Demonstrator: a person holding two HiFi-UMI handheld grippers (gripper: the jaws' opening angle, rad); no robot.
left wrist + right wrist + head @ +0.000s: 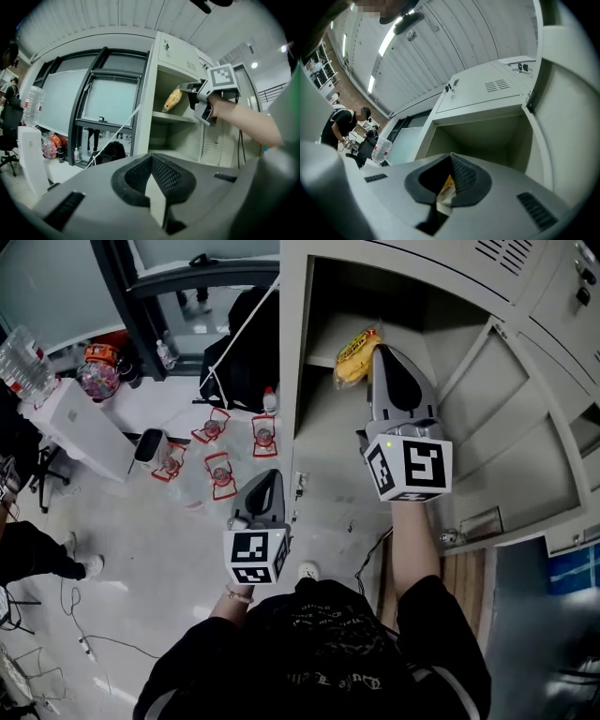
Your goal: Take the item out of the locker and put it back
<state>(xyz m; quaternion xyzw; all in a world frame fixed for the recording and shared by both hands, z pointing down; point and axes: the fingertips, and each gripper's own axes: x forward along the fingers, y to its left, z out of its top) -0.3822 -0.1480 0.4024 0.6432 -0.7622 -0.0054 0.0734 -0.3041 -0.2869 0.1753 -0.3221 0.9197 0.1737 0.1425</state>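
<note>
At the far left, clear plastic water bottles (21, 360) stand on a white box-shaped cabinet (75, 423), beside a round many-coloured jar (98, 376); further right, several small red-framed objects (220, 474) sit on the pale floor, and a black backpack (239, 343) rests below the dark-framed window; the left gripper (272, 476) hangs outside the tall grey metal locker (291, 352), near its left wall, with its jaws together and nothing between them; inside the locker's upper compartment the right gripper (378, 352) points up and inward, its jaws clamped on the edge of the yellow crinkled snack packet (354, 354); the packet hangs tilted at the mouth of that compartment, above the shelf and clear of it; at the far right the locker's grey door (525, 456) stands swung open.
</note>
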